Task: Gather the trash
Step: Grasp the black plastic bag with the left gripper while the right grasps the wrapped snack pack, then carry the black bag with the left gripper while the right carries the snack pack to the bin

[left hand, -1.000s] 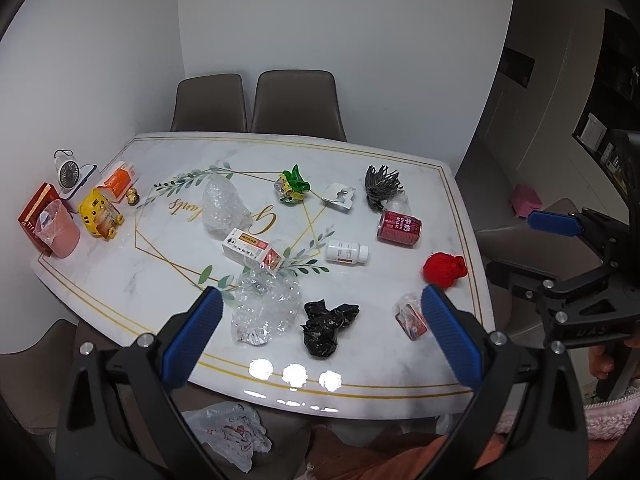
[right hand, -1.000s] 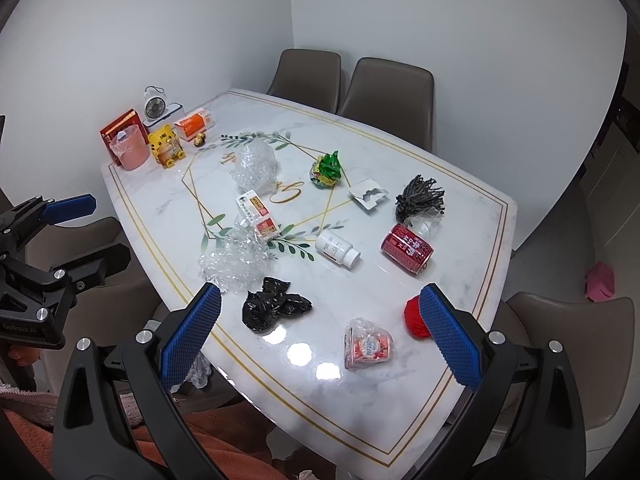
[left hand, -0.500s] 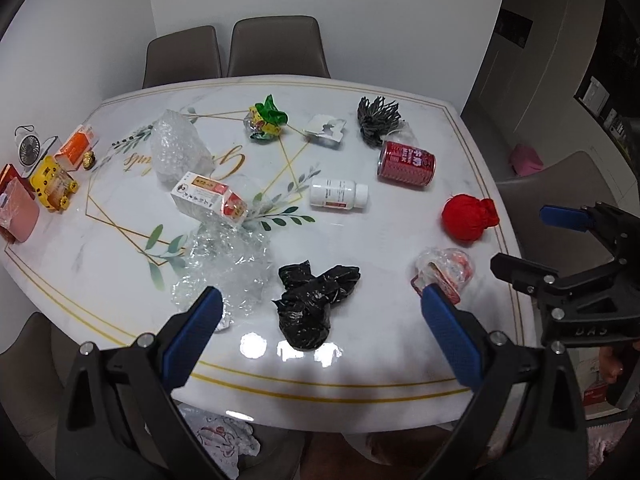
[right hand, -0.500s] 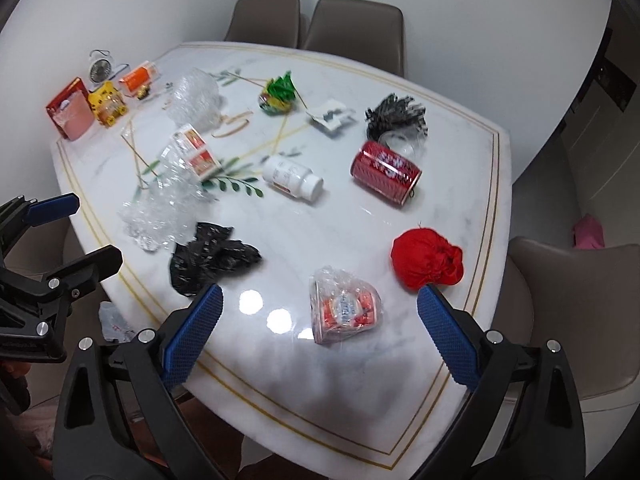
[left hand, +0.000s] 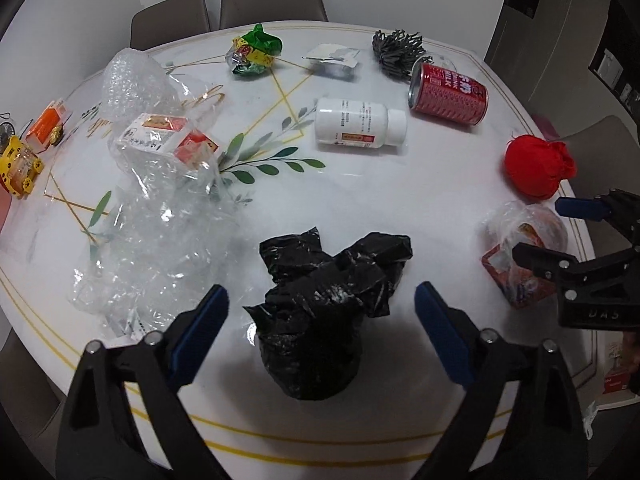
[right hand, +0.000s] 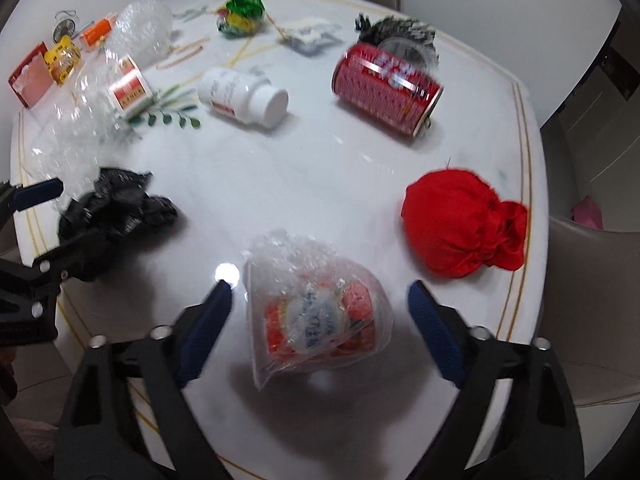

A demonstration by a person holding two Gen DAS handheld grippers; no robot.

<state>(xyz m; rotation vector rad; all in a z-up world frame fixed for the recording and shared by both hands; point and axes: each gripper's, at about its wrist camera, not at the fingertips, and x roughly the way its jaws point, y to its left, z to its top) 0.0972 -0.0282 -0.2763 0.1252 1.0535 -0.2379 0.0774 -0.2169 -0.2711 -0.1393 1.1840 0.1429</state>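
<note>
Trash litters the surface (left hand: 400,208). Left hand-held gripper (left hand: 320,320), jaws just closing but unclamped, straddles the black bag (left hand: 320,308); right hand-held gripper (right hand: 320,320) likewise brackets the clear-wrapped packet (right hand: 316,316) beside it, apparently readying simultaneous pickups.

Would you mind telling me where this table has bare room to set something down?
The middle is free: between white bottle, black bag and red pouch. Crowded on the left around the clear plastic wrap and carton, and along the far edge.
</note>
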